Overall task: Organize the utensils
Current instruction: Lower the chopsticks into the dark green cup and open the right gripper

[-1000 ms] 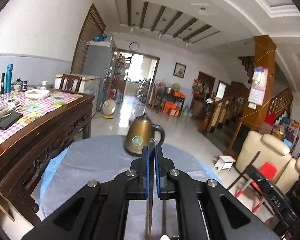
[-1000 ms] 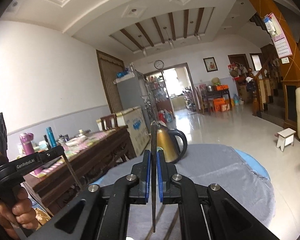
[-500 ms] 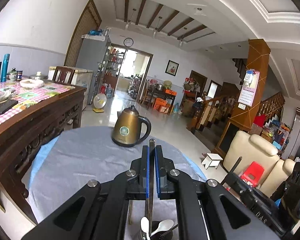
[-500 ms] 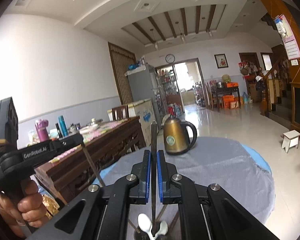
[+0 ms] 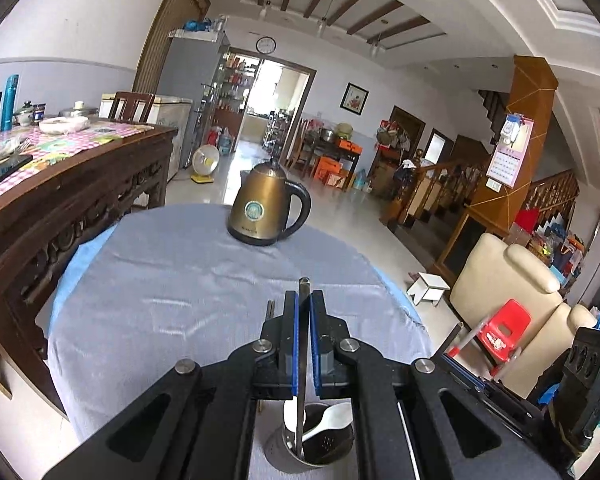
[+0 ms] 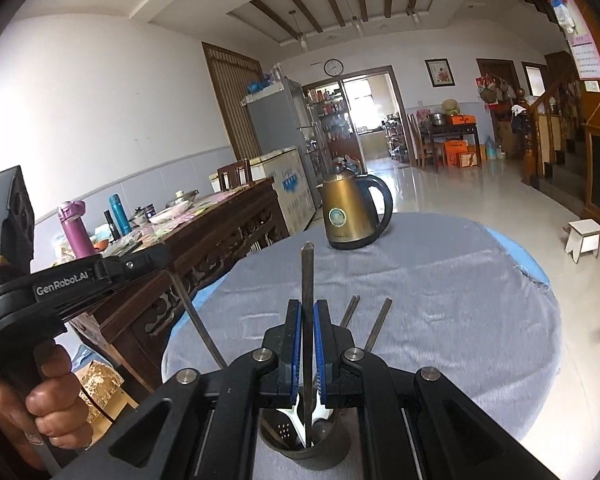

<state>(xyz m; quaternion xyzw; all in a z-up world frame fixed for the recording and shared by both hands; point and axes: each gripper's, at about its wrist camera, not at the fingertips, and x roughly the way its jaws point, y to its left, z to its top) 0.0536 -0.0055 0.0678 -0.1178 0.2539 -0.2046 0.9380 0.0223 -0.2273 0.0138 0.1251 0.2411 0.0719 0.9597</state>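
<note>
While both grippers hover over the metal holder (image 6: 312,450) on the grey-clothed table (image 5: 172,280), left gripper (image 5: 303,344) and right gripper (image 6: 307,352) each pinch one chopstick (image 6: 308,300) upright, tips inside; holder contains white spoons (image 5: 332,424), more chopsticks.

Readable text: one brand mark, rest illegible.
"GenRobot.AI" in white letters on the black body of the left gripper (image 6: 168,254), left-centre of the right wrist view, above the hand (image 6: 40,408) gripping its handle. Kettle (image 6: 350,216) at centre frame carries a round teal badge and a small line of print near its base, both too small to read; same badge on the kettle in the left wrist view. Wall calendar (image 5: 510,156) on the wooden pillar, right of the left wrist view, shows a grid of dates, digits unreadable. Wall clock (image 6: 333,67) upper centre: numerals not legible. Chest freezer (image 6: 290,184) beside the dark table has blue lettering, unreadable.
</note>
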